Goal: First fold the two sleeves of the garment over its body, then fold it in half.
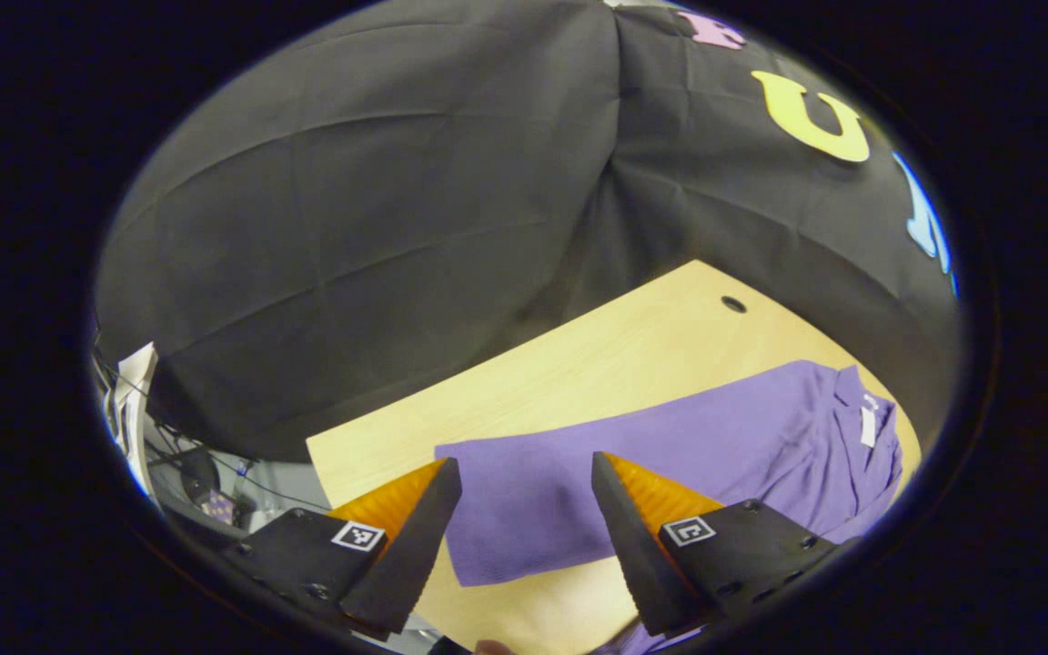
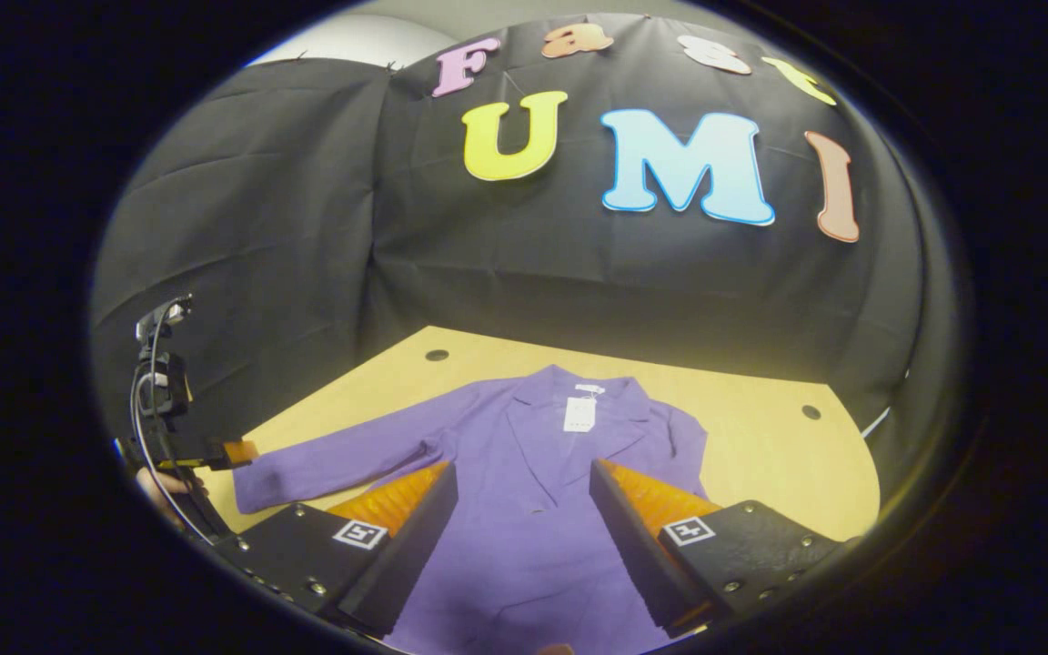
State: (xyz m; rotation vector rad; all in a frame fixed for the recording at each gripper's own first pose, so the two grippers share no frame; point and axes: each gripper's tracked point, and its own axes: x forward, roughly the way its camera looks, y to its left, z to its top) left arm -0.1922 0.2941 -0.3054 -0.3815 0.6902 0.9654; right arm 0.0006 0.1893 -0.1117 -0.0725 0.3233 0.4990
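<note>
Left claw [image 1: 517, 523] wide above purple sleeve [image 1: 569, 473], right claw [image 2: 522, 528] wide over garment [image 2: 524, 473] body, table [image 2: 760, 446]

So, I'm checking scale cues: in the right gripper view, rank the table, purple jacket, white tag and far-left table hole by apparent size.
Largest to smallest:
1. table
2. purple jacket
3. white tag
4. table hole

No legible text (garment tag [image 2: 579, 414] too small)

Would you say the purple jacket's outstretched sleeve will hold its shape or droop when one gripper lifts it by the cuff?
The sleeve lies flat and creased on the table, so it will probably droop. Pushed, it would likely bunch rather than slide. The jacket looks thin, probably light.
</note>
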